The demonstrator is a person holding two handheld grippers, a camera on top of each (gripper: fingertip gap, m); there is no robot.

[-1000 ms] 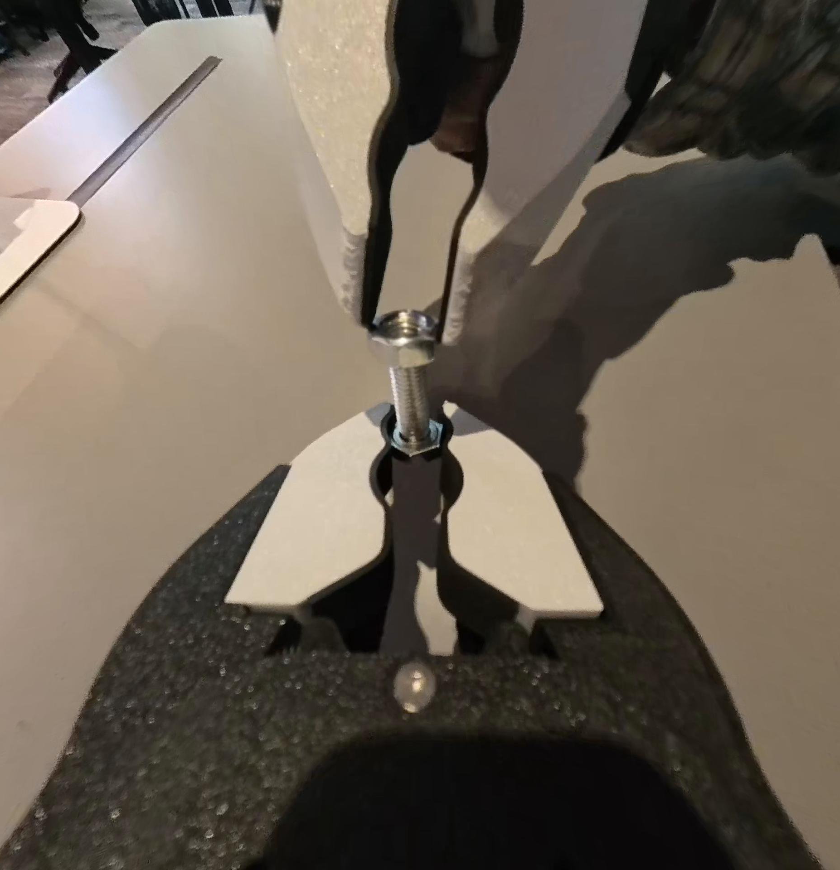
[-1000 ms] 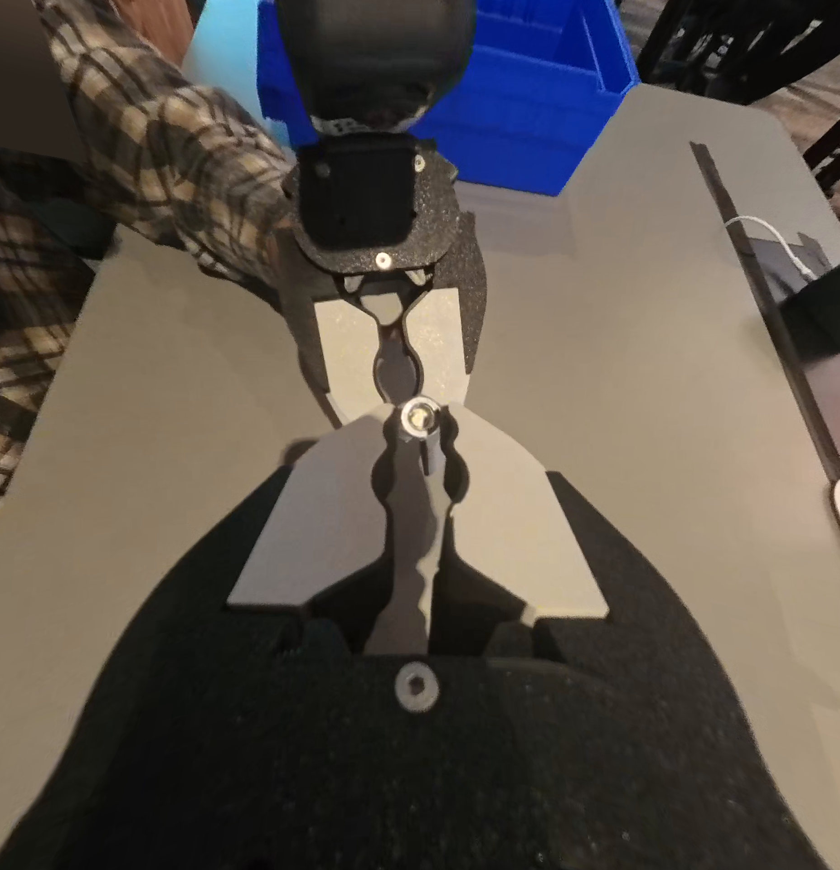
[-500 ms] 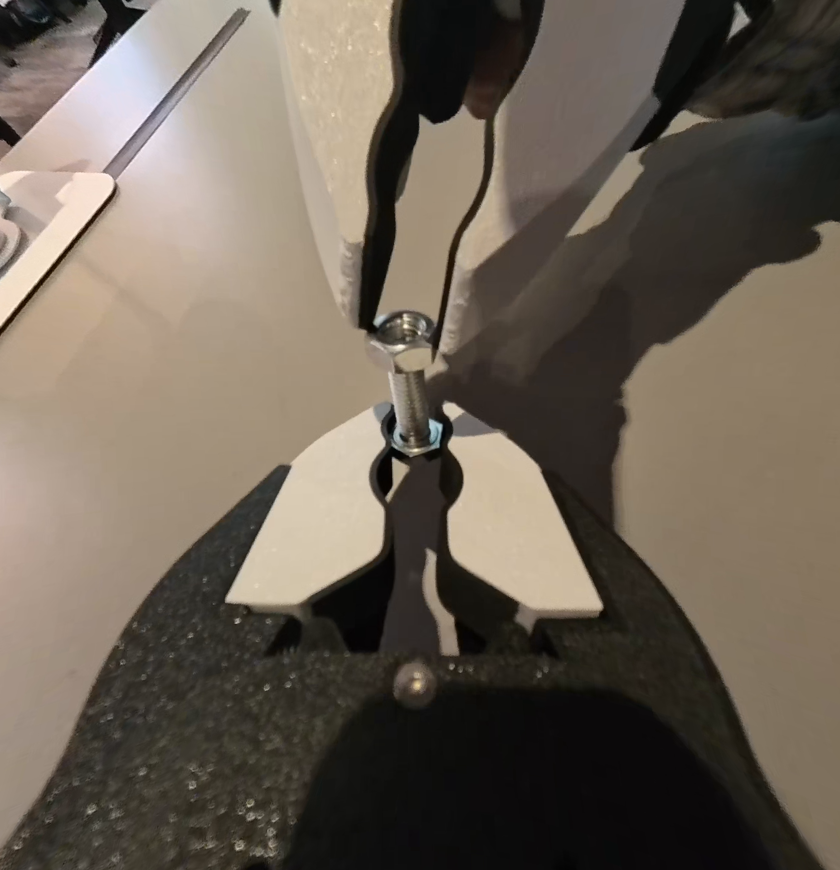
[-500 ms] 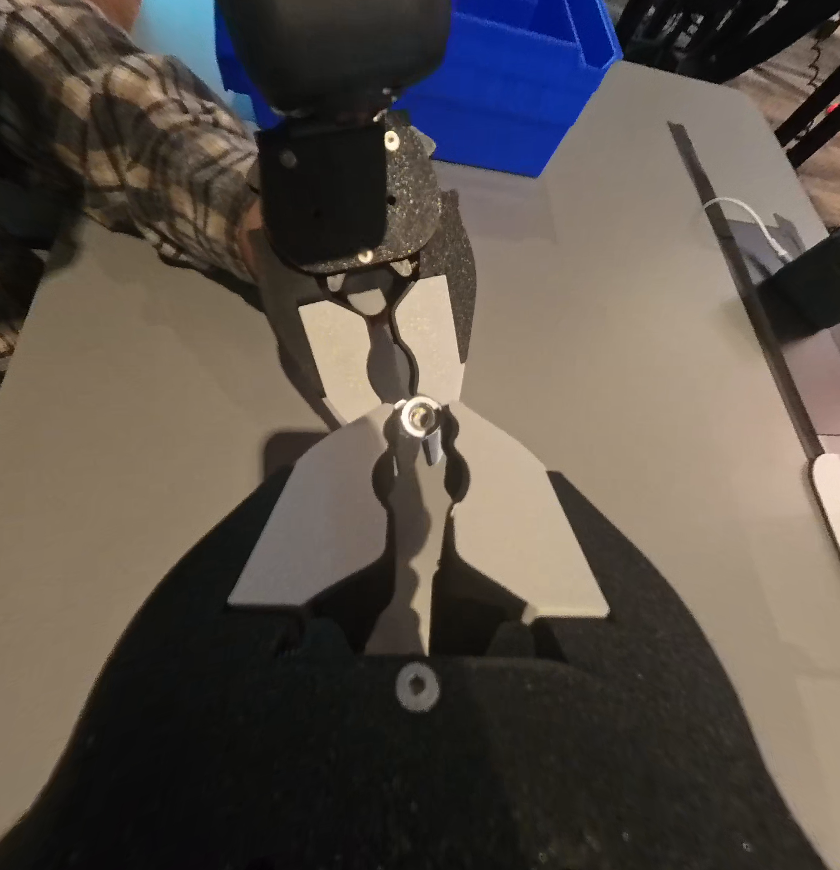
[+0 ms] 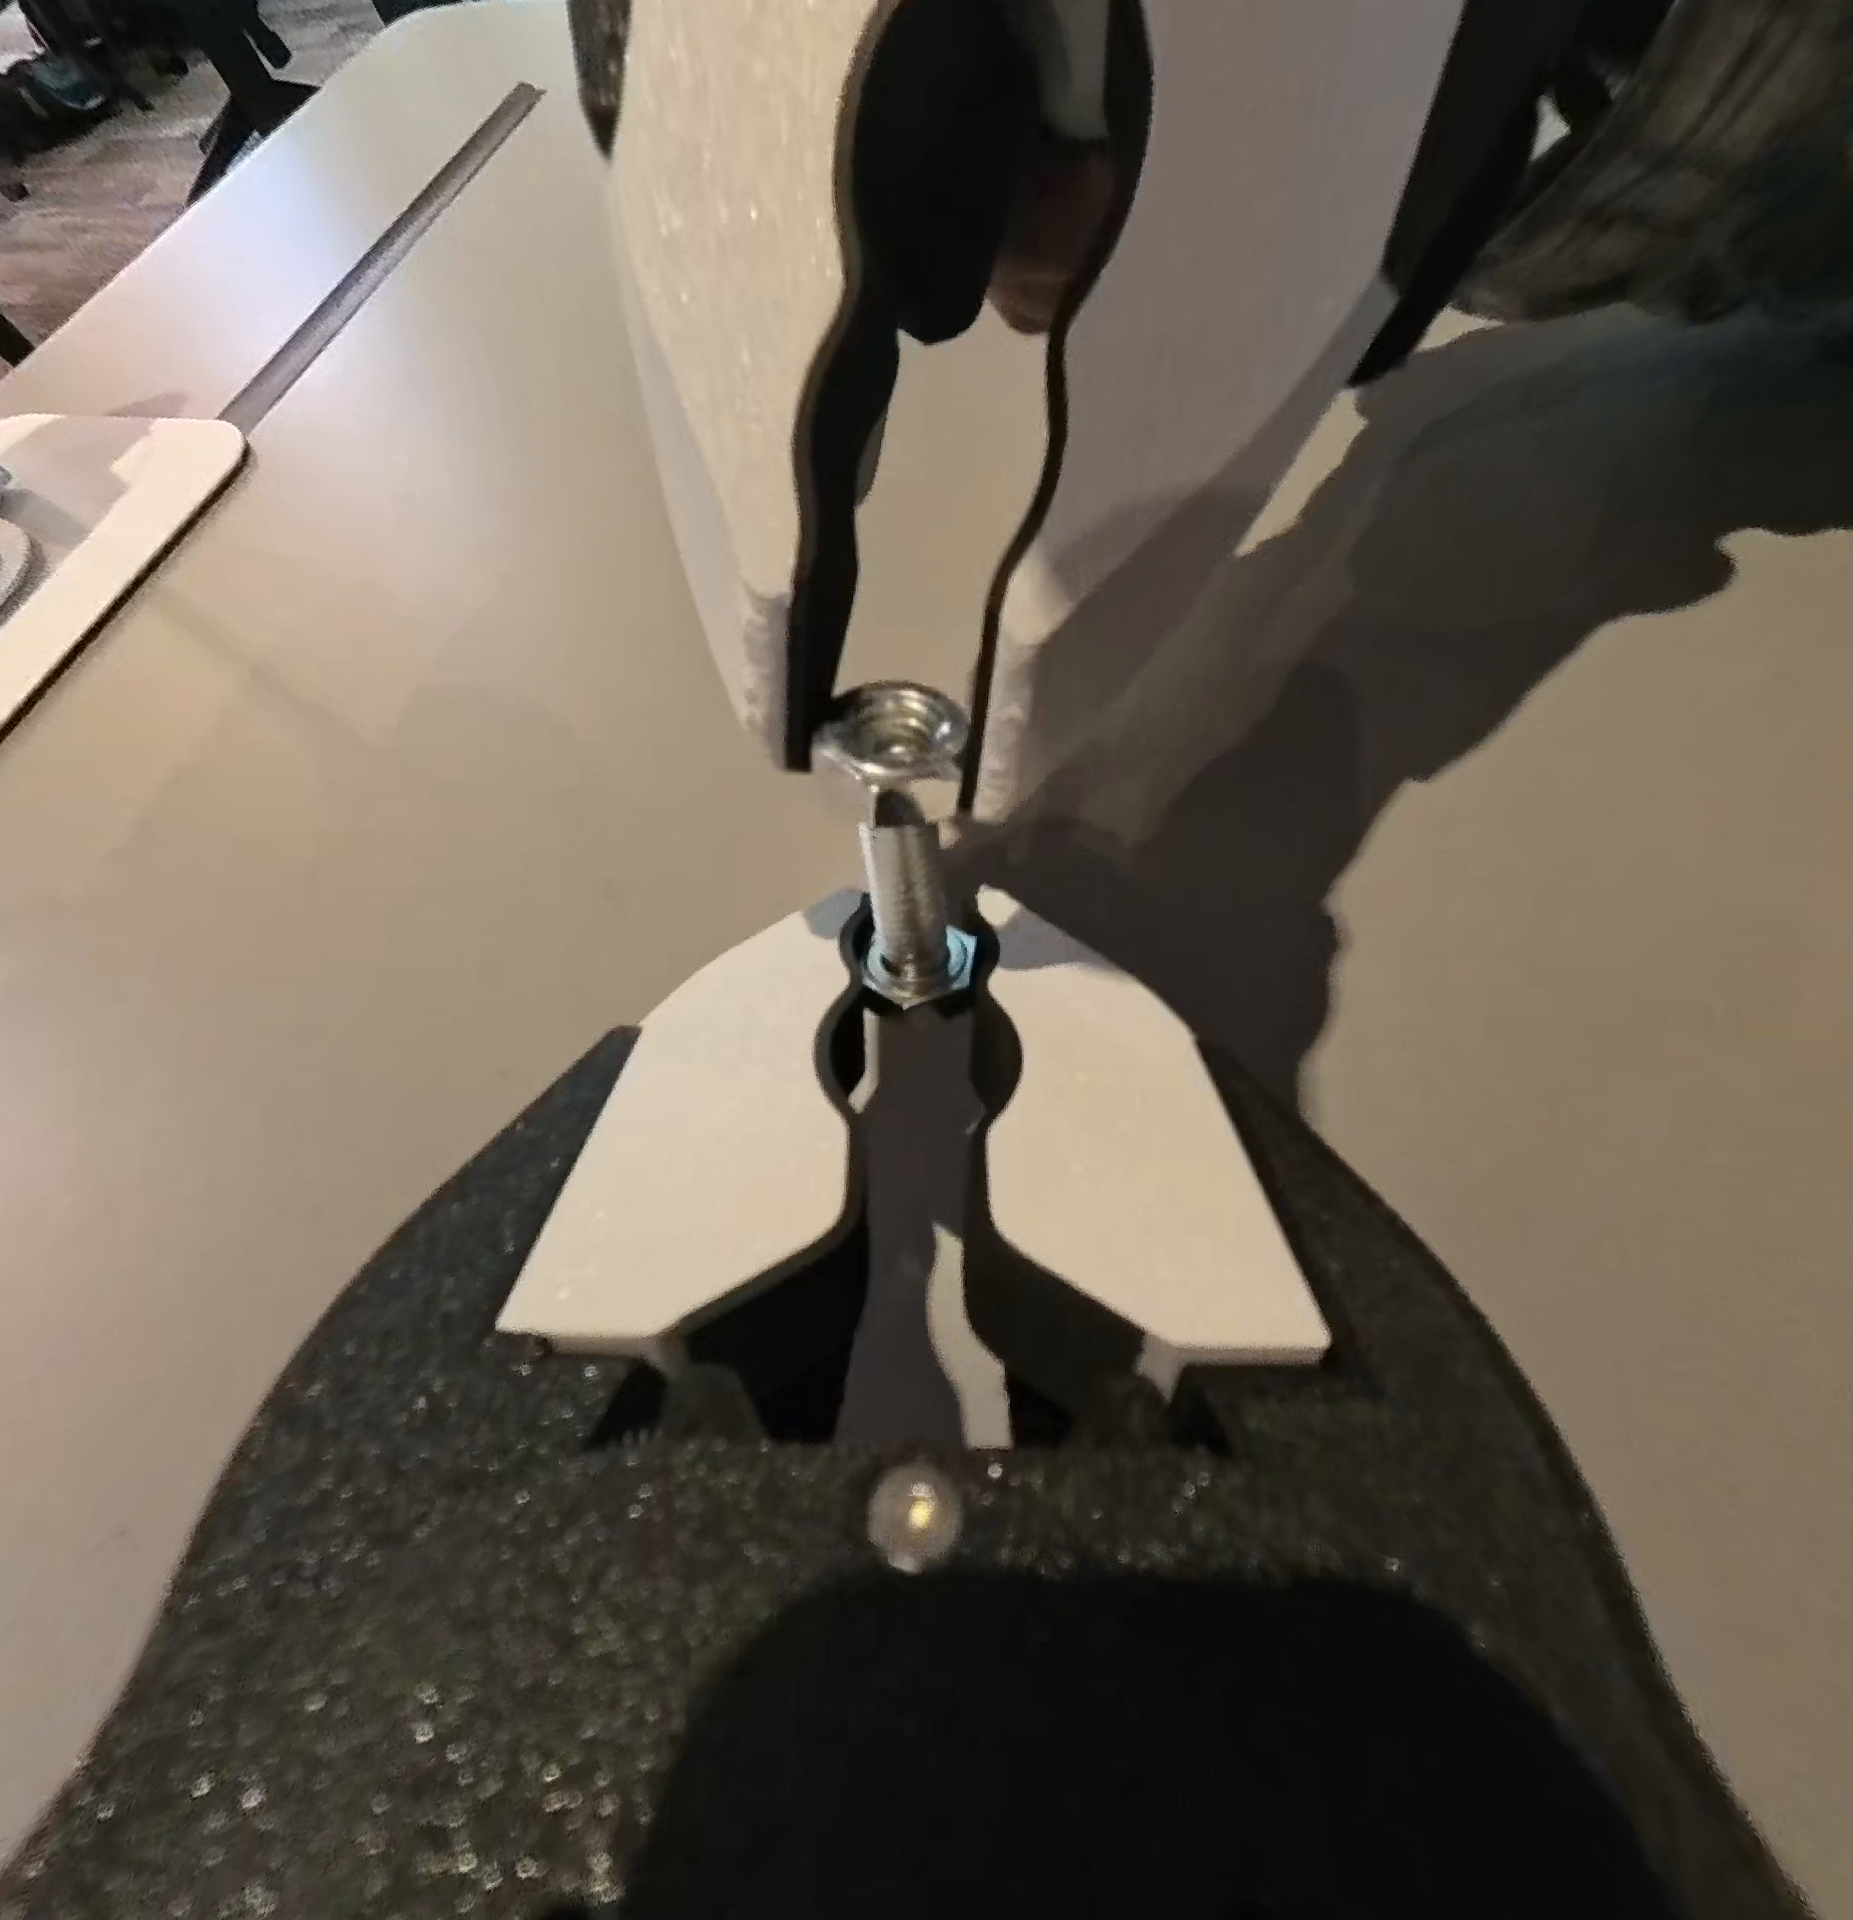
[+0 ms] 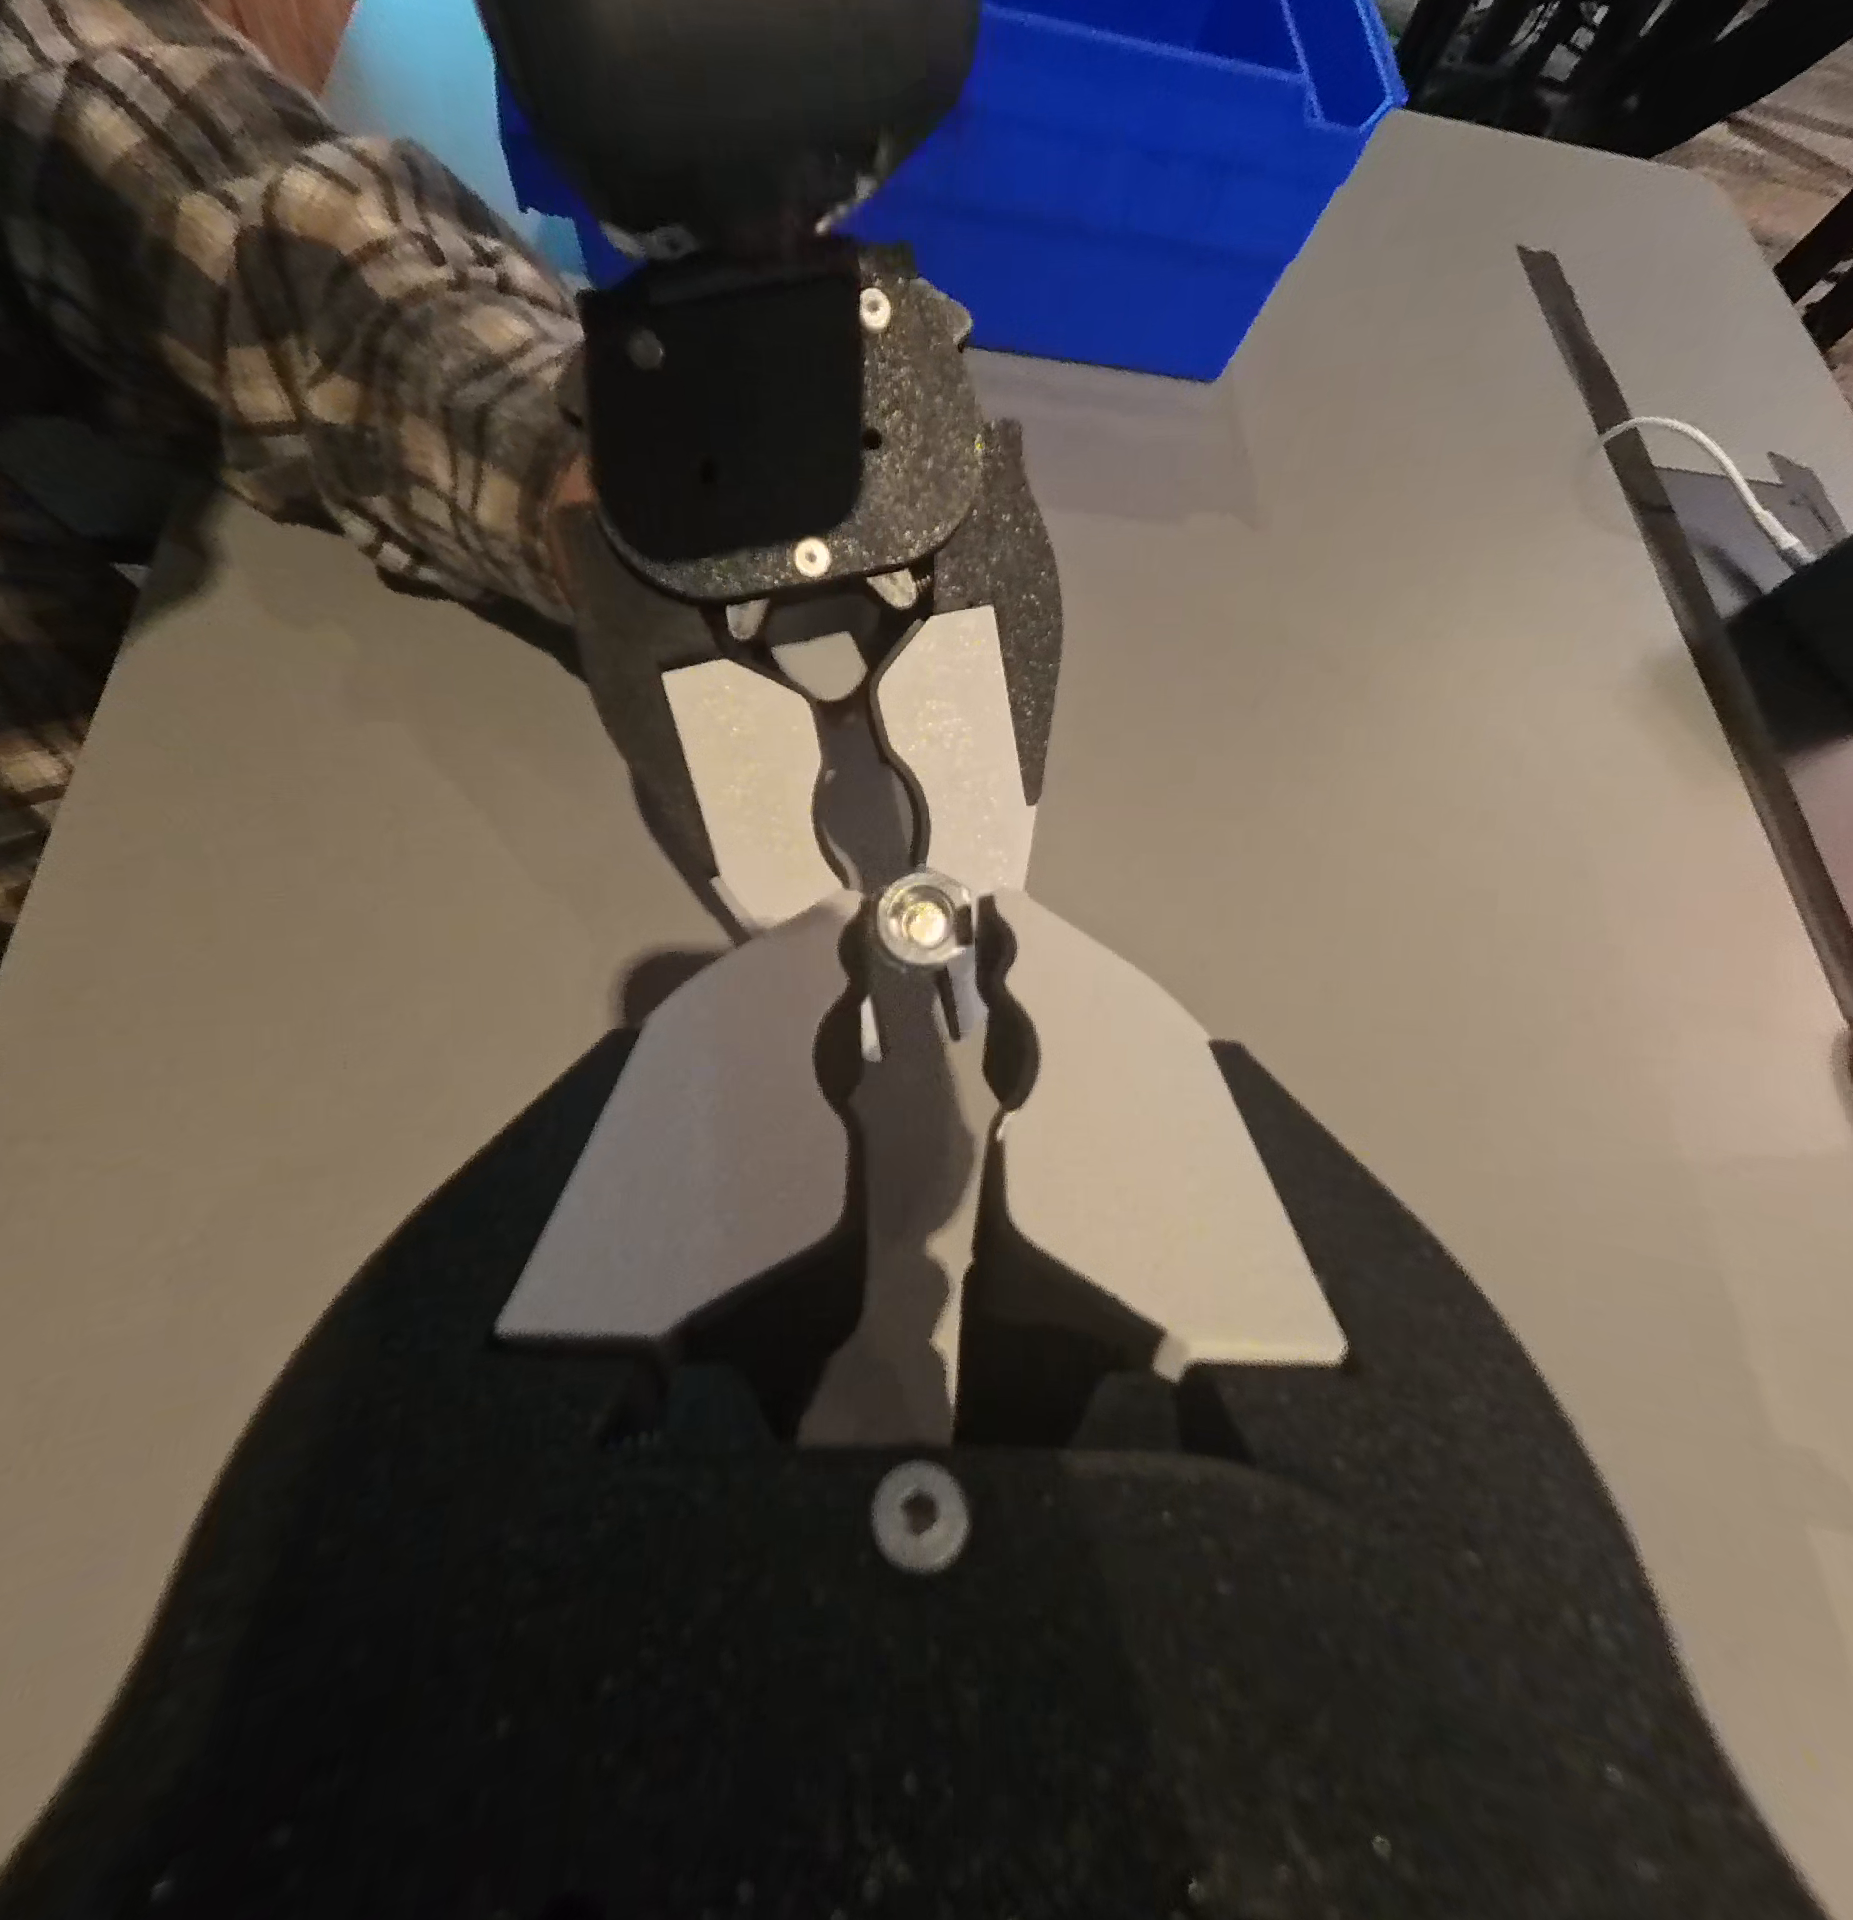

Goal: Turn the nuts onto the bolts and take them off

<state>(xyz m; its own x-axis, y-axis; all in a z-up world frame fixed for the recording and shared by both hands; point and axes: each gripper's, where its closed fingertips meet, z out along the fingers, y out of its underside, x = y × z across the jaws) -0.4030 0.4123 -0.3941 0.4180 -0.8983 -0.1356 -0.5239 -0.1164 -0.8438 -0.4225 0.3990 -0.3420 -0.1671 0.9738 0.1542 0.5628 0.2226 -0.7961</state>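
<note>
In the left wrist view my left gripper [image 5: 917,961] is shut on the hex head of a silver bolt [image 5: 898,894], whose threaded shaft points away from me. My right gripper [image 5: 886,753] comes from the far side and is shut on a silver nut [image 5: 891,740] at the bolt's tip. The nut sits tilted on the tip. In the right wrist view my right gripper [image 6: 924,940] holds the nut [image 6: 922,923] end-on, and the left gripper [image 6: 880,883] faces it. All of it is held above the grey table [image 5: 382,831].
A white tray [image 5: 101,520] with metal parts lies at the table's left. A blue bin [image 6: 1161,208] stands at the far edge. A dark groove [image 6: 1680,582] crosses the table, with a white cable [image 6: 1691,468] beyond it. A plaid sleeve [image 6: 278,364] reaches in from the left. Left tips to right tips: about 5 cm.
The nut sat square on the bolt's end and is now tilted at its tip. Both grippers have turned a little and keep their hold. The white tray has come further into view.
</note>
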